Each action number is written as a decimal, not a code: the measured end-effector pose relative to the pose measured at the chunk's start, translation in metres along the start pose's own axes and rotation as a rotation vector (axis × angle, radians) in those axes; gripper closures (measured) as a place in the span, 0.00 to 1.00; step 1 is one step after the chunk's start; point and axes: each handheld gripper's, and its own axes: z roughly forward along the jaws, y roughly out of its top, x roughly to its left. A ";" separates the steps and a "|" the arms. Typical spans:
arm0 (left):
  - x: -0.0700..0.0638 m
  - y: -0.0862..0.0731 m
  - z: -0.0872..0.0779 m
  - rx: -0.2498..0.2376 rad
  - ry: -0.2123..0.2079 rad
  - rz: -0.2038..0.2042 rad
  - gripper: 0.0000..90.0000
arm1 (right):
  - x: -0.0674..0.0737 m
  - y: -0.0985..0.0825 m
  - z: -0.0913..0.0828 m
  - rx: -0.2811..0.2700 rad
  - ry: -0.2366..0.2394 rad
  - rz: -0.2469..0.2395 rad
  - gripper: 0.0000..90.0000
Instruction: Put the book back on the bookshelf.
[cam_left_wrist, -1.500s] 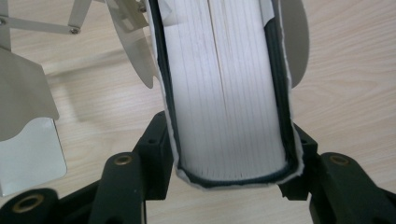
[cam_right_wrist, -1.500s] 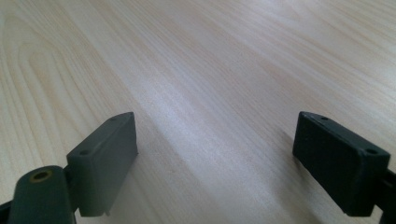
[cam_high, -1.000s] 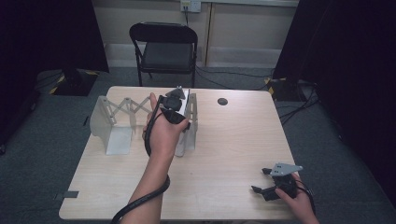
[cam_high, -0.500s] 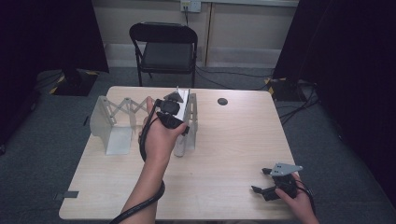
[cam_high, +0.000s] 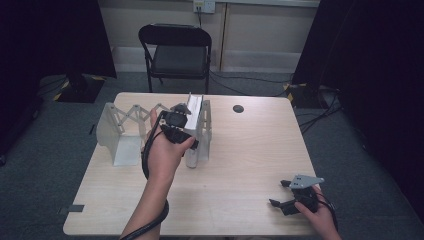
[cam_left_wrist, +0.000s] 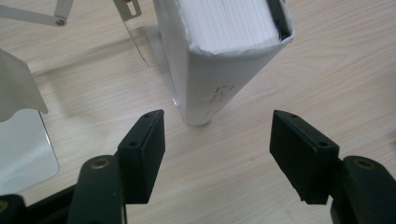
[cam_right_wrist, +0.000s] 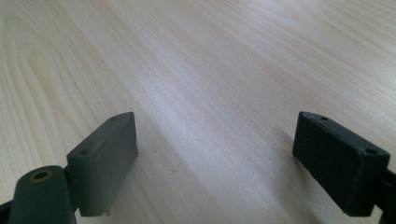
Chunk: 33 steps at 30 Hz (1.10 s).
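Dark curtains hang around a pale wooden table (cam_high: 235, 165) with a black chair (cam_high: 176, 50) behind it. On the far left part of the table stands a white book (cam_left_wrist: 224, 51), upright, at the right end of a folding metal book rack (cam_high: 120, 132). The left gripper (cam_left_wrist: 217, 140) sits just near the book; its jaws have just been opening and stand apart, not touching it. The right gripper (cam_high: 286, 197) rests at the near right, jaws wide apart over bare wood.

High view overhead facing forward; gripper views close, sharing table (cam_high: 240, 150)
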 end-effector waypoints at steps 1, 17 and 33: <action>0.001 -0.002 0.001 0.001 0.002 0.004 0.40 | 0.000 0.000 0.000 0.000 0.000 0.000 0.15; 0.002 -0.011 0.009 -0.008 -0.018 0.030 0.38 | 0.000 0.000 0.000 0.000 0.000 0.001 0.15; 0.008 -0.026 0.019 -0.019 -0.040 0.054 0.33 | 0.000 0.000 0.000 0.000 0.000 -0.001 0.15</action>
